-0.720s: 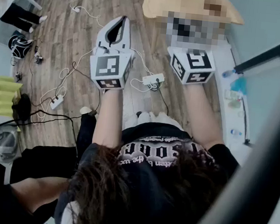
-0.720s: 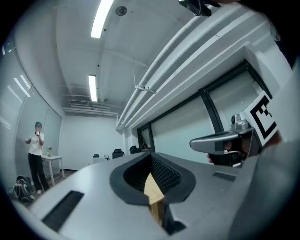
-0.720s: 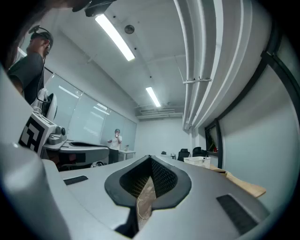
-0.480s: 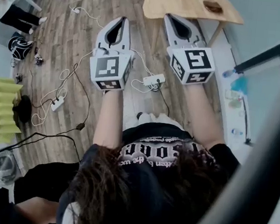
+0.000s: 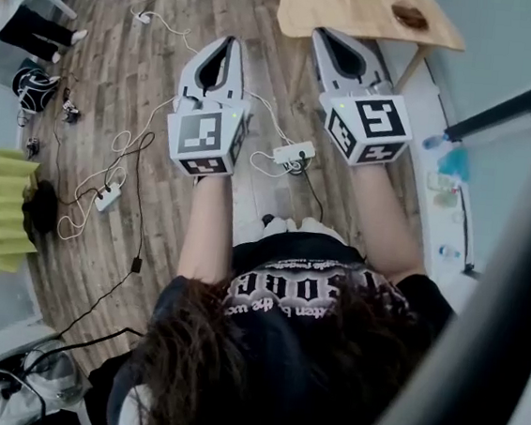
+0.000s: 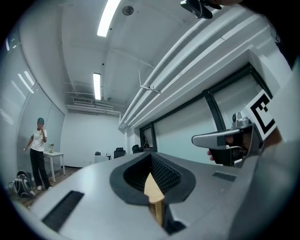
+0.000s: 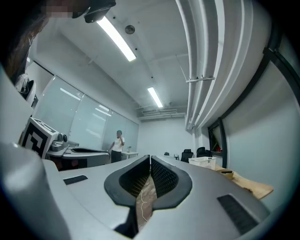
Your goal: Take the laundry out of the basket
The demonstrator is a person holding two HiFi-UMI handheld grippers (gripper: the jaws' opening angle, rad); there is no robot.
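Currently both pairs of jaws are pressed together with nothing between them. The left gripper [image 6: 151,158] and the right gripper [image 7: 149,160] are held side by side in front of the person, pointing roughly level across the room, above a wood floor [image 5: 122,50]. Near the right gripper is a wooden worktop [image 7: 253,187]. Beyond it, well apart from both grippers, sits a white basket [image 7: 205,162]. No laundry can be made out in it from here. Laundry is likely soft, light and limp, so pinching a bunched fold near the top should hold better than a thin edge. A trailing end could snag on the rim.
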